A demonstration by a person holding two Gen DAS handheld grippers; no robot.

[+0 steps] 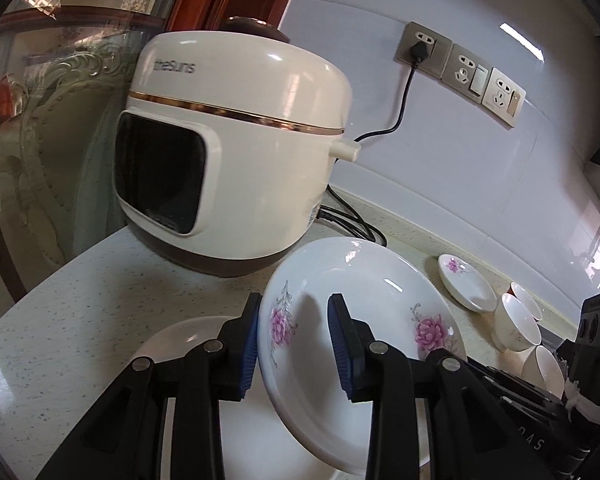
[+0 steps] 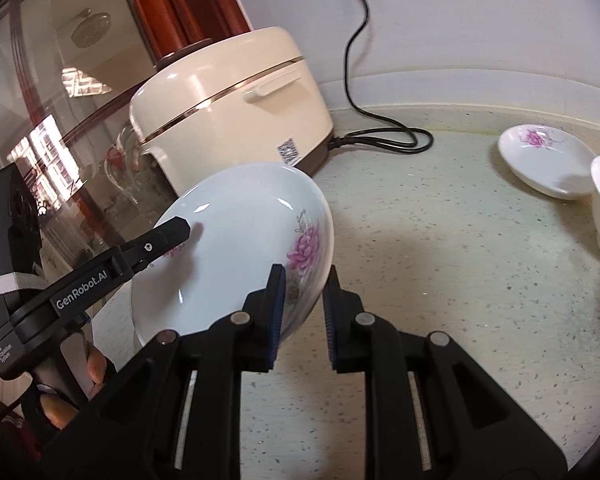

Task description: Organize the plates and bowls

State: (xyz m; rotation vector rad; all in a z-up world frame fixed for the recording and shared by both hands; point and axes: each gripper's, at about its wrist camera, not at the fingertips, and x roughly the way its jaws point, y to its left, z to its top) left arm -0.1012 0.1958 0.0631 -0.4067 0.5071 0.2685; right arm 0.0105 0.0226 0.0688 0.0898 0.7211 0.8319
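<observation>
Right claw (image 2: 302, 312) clamps tilted flowered plate (image 2: 236, 248); left claw (image 1: 294, 344) straddles its rim, apart

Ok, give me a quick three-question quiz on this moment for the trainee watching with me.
1. True or false: the floral plate lies flat on the counter.
2. Which gripper is shut on the floral plate's rim? A) left gripper B) right gripper C) neither
3. In the left wrist view, what lies on the counter beneath the floral plate?

Key: 1. False, it is tilted. 2. B. 3. A plain white plate.
</observation>
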